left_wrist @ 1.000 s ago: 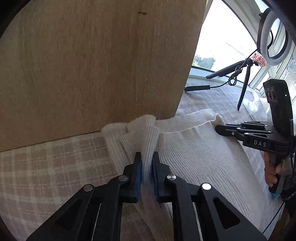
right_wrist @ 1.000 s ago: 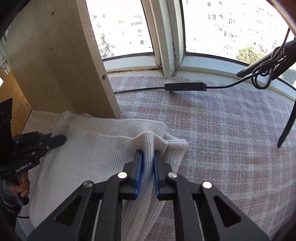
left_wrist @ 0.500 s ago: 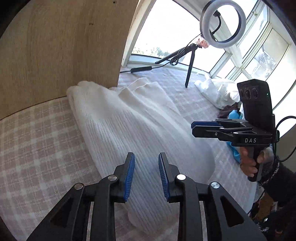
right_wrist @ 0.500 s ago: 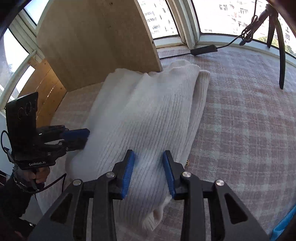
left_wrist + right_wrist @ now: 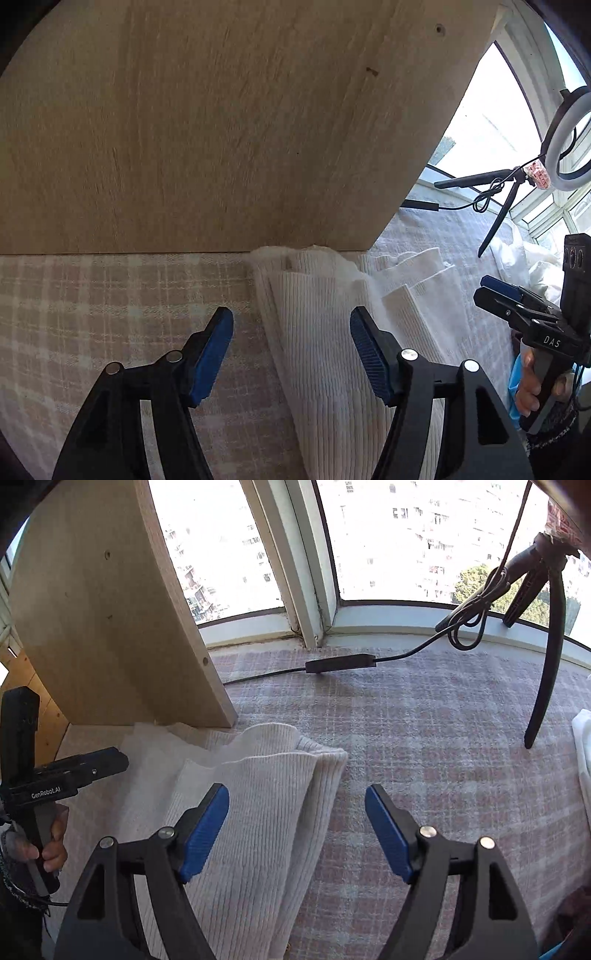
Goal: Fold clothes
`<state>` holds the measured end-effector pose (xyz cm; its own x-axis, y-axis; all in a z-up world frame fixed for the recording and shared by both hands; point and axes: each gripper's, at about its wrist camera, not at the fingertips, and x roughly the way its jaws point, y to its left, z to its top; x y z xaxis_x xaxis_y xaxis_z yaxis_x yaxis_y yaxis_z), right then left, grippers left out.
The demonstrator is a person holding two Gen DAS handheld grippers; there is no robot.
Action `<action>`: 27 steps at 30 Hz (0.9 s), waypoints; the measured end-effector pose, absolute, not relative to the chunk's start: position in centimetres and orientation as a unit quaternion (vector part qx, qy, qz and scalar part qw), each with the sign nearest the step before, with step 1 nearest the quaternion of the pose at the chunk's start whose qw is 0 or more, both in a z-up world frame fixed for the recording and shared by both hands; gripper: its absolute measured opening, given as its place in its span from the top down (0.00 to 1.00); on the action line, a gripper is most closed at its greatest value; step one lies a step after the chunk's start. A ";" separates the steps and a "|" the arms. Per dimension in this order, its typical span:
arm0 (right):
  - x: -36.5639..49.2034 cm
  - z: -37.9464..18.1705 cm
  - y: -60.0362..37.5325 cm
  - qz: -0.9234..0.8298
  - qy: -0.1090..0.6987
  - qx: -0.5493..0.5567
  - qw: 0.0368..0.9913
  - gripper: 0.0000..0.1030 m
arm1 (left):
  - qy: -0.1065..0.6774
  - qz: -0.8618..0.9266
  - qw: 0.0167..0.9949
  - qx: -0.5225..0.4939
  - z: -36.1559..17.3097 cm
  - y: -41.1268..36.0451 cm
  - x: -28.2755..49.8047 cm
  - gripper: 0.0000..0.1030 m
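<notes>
A cream ribbed knit garment point(image 5: 325, 332) lies folded lengthwise on the checked pink cloth point(image 5: 92, 302), its far end against a wooden panel point(image 5: 221, 129). My left gripper point(image 5: 291, 349) is open wide, straddling the garment's left edge without gripping it. In the right wrist view the same garment point(image 5: 266, 794) lies at the lower left, and my right gripper point(image 5: 297, 830) is open over its right edge and corner. Each view shows the other gripper held in a hand at its side: the right one point(image 5: 517, 310), the left one point(image 5: 85, 768).
A ring light on a tripod point(image 5: 569, 136) stands by the window, with a tripod leg point(image 5: 546, 679) and a cable with its inline controller point(image 5: 340, 662) on the cloth. White fabric point(image 5: 583, 749) lies at the far right. The wooden panel point(image 5: 110, 627) blocks the far left.
Both grippers let go of the garment's corners a second ago, pulled back, and have now come forward again. Their jaws stand much wider open than half a second ago.
</notes>
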<state>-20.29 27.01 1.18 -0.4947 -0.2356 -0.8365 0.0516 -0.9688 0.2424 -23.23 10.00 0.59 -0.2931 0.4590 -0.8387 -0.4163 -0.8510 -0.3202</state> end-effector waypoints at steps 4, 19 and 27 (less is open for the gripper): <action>-20.9 -0.6 28.1 -0.851 -0.105 0.502 0.111 0.27 | -0.020 0.804 0.261 -0.535 -1.3 10.5 -24.8 0.37; -20.7 0.3 27.9 -0.838 -0.157 0.478 0.210 0.85 | -0.010 0.792 0.350 -0.500 -0.9 13.1 -23.7 0.87; -14.5 9.1 29.2 -0.875 -0.174 0.392 0.225 0.88 | -0.053 0.805 0.388 -0.445 7.7 8.8 -19.9 0.89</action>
<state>-14.46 29.18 9.09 -0.5920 -0.5301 -0.6071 0.2575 -0.8382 0.4807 -19.93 8.80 7.69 -0.3033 0.6725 -0.6751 -0.5782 -0.6930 -0.4307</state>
